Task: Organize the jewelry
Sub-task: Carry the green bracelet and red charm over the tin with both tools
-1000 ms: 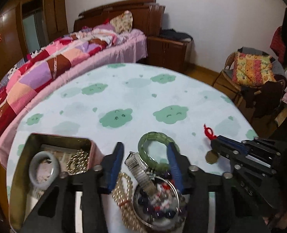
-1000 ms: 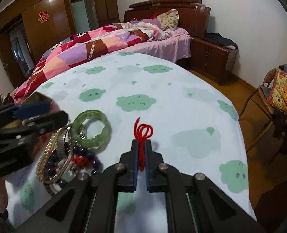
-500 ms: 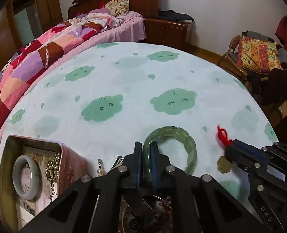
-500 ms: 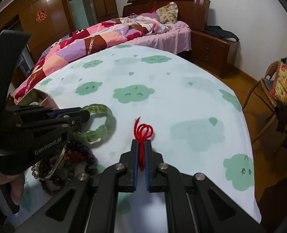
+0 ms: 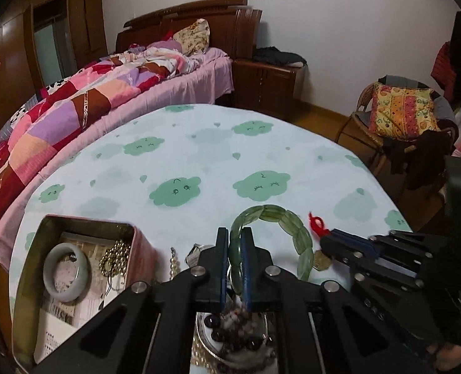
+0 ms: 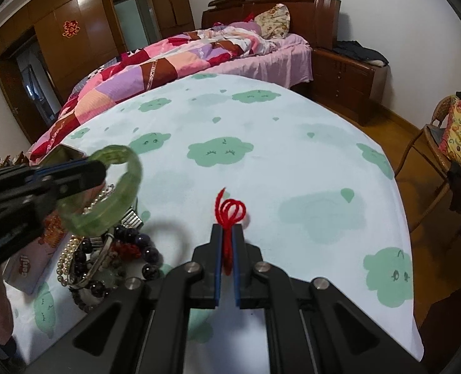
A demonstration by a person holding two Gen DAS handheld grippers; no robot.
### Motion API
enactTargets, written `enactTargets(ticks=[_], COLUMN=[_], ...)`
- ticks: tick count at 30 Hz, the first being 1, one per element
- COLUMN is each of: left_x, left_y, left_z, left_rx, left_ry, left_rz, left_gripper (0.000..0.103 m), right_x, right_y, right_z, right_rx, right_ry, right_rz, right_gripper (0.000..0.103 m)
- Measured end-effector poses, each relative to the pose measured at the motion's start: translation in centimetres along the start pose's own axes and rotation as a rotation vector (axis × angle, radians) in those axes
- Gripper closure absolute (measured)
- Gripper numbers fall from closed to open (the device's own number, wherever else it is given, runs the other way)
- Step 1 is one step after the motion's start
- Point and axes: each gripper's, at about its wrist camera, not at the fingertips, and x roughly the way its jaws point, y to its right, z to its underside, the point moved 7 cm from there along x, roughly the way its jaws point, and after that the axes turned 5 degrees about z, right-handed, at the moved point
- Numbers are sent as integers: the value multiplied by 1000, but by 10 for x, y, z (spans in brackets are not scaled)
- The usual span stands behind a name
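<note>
— What colours are on the table?
— Pale mint cloth with darker green smiling clouds. The bangle is mottled translucent green, the cord bright red.
— And the tin?
— Pink outside; inside lie a grey-green ring and gold beads.
— The claws?
— Black with blue pads. The quilt is pink, purple and brown patchwork

My count: two grippers, left gripper and right gripper; one green bead bracelet, one red cord, one pale bangle, one tin. One gold bead chain in the tin, one gold pendant. Tangled pile beside the tin: I can't count its pieces
</note>
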Motion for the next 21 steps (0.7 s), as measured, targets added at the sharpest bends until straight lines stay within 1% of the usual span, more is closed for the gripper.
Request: enactTargets(ticks=[10,21], left_x=[-16,-29], left_y=[4,4], left_z=[12,17], left_rx=[2,-3], left_ry=[34,72], left_rz=[2,-8], left_gripper=[96,96], right_x=[-5,-11], right_y=[-4,-8], right_z=[-2,-4], right_rx=[-12,-28], right_ry=[31,75], right_rz=[-17,-27], right_gripper=[95,95])
